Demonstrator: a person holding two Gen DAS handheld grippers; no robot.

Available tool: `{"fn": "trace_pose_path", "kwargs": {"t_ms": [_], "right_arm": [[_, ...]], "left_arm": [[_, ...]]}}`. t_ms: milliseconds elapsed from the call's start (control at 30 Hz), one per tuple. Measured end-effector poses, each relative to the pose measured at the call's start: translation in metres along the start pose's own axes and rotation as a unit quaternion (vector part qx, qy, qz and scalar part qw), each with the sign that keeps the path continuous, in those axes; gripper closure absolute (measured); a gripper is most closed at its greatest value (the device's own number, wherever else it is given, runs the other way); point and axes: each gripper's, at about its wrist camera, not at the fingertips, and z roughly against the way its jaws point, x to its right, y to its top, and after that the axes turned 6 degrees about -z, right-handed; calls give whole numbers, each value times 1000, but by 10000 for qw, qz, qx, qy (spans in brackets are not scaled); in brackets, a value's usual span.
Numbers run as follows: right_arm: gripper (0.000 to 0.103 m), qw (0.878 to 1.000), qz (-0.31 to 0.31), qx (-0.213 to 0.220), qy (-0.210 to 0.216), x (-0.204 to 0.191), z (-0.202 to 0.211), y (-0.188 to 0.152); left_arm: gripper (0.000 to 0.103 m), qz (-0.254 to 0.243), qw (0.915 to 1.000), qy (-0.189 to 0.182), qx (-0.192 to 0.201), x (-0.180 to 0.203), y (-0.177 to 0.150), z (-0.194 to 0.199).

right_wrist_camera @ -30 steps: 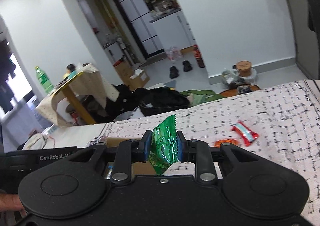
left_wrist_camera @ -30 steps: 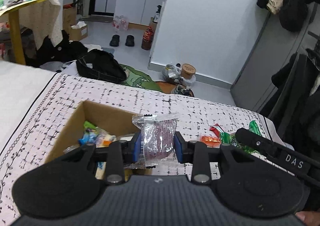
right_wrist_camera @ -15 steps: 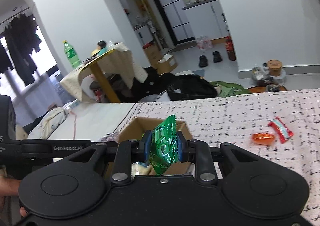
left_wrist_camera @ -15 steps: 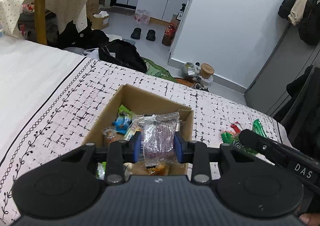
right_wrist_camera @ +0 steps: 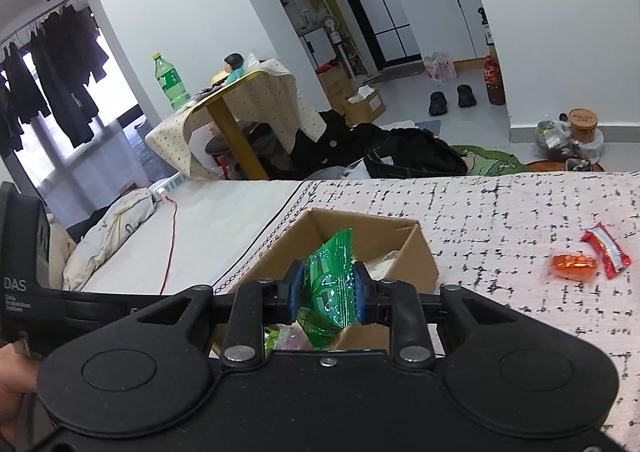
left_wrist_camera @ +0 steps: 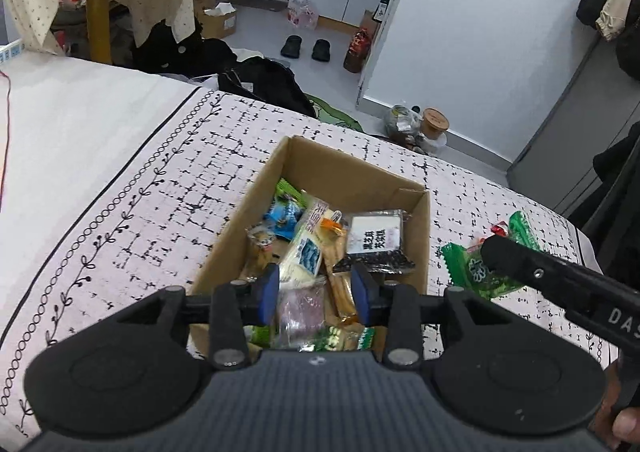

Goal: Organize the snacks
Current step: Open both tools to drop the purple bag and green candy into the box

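My left tongs (left_wrist_camera: 315,294) are spread w/ nothing between, over the box (left_wrist_camera: 418,252); purple pack (left_wrist_camera: 301,310) lies inside. My right tongs (right_wrist_camera: 327,292) pinch the green pack (right_wrist_camera: 326,284) above the box (right_wrist_camera: 416,252).

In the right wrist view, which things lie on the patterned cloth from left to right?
cardboard box → orange snack packet → red snack packet
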Motion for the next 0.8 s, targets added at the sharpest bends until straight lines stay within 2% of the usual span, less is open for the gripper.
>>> {"fn": "trace_pose_path", "kwargs": {"t_ms": [100, 200, 267, 333, 367, 433, 567, 700, 800], "right_arm": [[78, 9999, 46, -101, 41, -4, -10, 1], [77, 9997, 44, -204, 103, -7, -21, 2], [71, 9991, 15, -327, 262, -8, -28, 1], [57, 9984, -142, -449, 317, -4, -34, 0], [55, 9985, -196, -434, 281, -3, -33, -1], [54, 9988, -191, -388, 236, -1, -28, -2], [54, 9988, -347, -317, 139, 8, -18, -1], [54, 9989, -375, -292, -13, 14, -10, -1], [49, 9988, -431, -222, -97, 20, -2, 0]], "left_arm": [[63, 52, 10000, 41, 23, -5, 3, 4], [56, 101, 9999, 107, 68, -11, 5, 9], [51, 126, 9997, 159, 101, -15, 6, 12], [45, 119, 9997, 203, 113, -17, 7, 14], [43, 107, 9996, 223, 113, -18, 7, 14], [41, 90, 9996, 226, 106, -18, 8, 15], [30, 104, 9996, 240, 81, -16, 8, 13], [29, 118, 9995, 282, -3, -13, 8, 8], [26, 79, 9995, 292, 0, -8, 8, 6]]}}
